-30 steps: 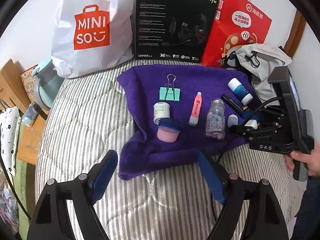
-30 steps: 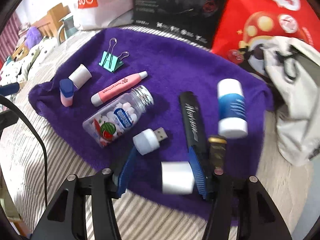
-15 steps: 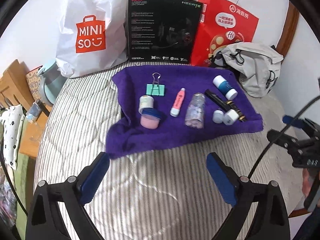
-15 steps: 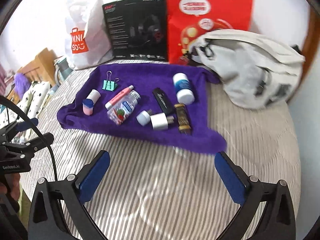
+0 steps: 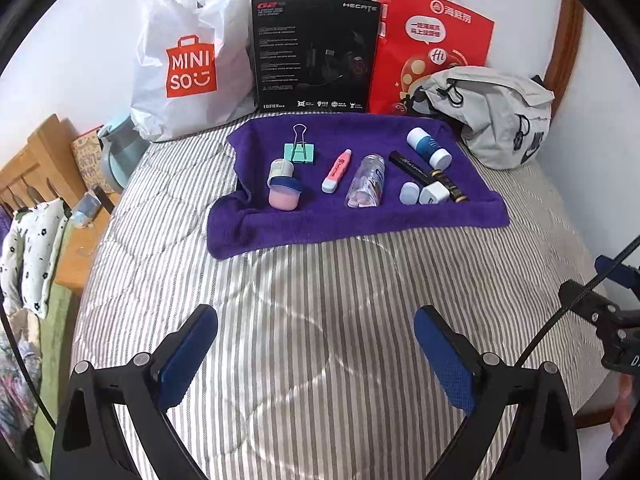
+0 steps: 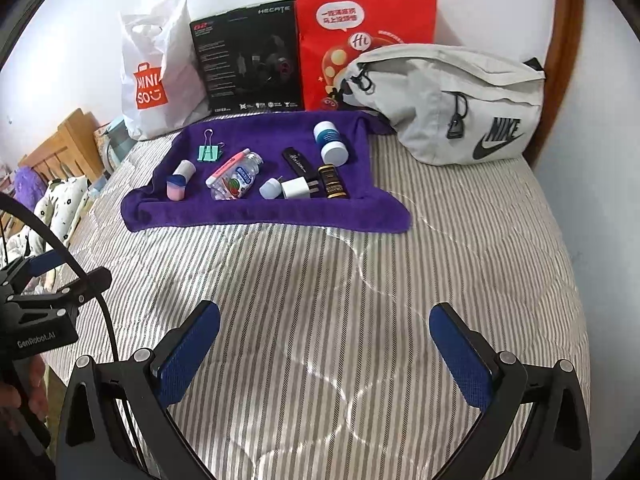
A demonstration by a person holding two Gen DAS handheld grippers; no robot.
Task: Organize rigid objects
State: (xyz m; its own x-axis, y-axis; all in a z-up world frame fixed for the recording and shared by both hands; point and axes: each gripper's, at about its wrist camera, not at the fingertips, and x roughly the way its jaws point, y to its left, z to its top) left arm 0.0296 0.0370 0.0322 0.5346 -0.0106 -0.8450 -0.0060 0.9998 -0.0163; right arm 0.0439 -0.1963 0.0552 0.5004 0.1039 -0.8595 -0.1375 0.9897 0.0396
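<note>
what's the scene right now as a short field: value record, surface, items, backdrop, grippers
surface: purple towel spread on a striped quilt
items on towel: green binder clip, pink tube, clear candy bottle, white charger plug, blue-and-white bottle, pink jar with blue lid
backdrop: Miniso bag, black headset box, red paper bag, grey Nike bag
left gripper: open, empty, above the quilt
right gripper: open, empty, above the quilt
</note>
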